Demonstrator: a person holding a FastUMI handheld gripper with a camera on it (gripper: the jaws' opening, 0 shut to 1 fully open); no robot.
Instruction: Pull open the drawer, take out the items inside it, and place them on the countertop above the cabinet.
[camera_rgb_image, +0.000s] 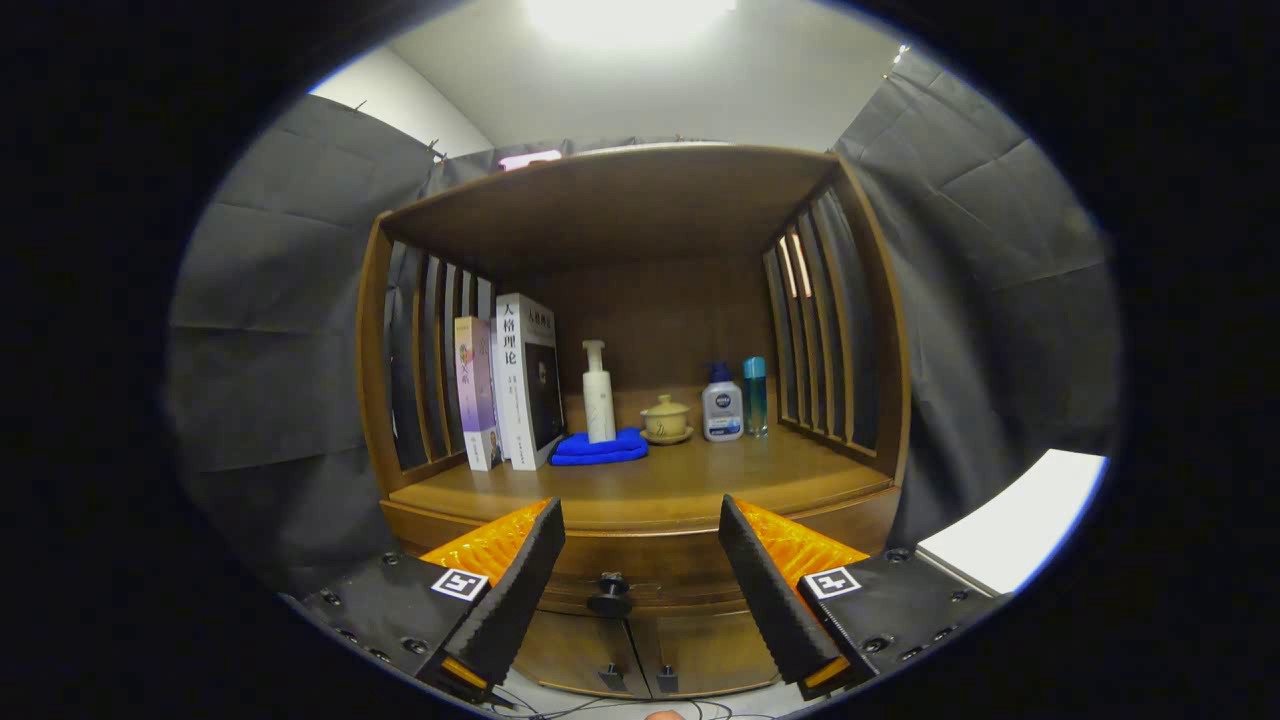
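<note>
A wooden cabinet stands ahead with a closed drawer (640, 575) under its countertop (660, 485). The drawer's small dark knob (609, 596) sits between my fingers, a little ahead of them and nearer the left one. My gripper (640, 535) is open and holds nothing. What lies inside the drawer is hidden.
On the countertop stand two books (510, 385) at the left, a white pump bottle (598, 395) on a folded blue cloth (600, 447), a small lidded cup (666, 419), a squat bottle (721, 405) and a slim teal bottle (755, 395). Slatted sides and a roof enclose it. Two cupboard doors (640, 655) lie below the drawer.
</note>
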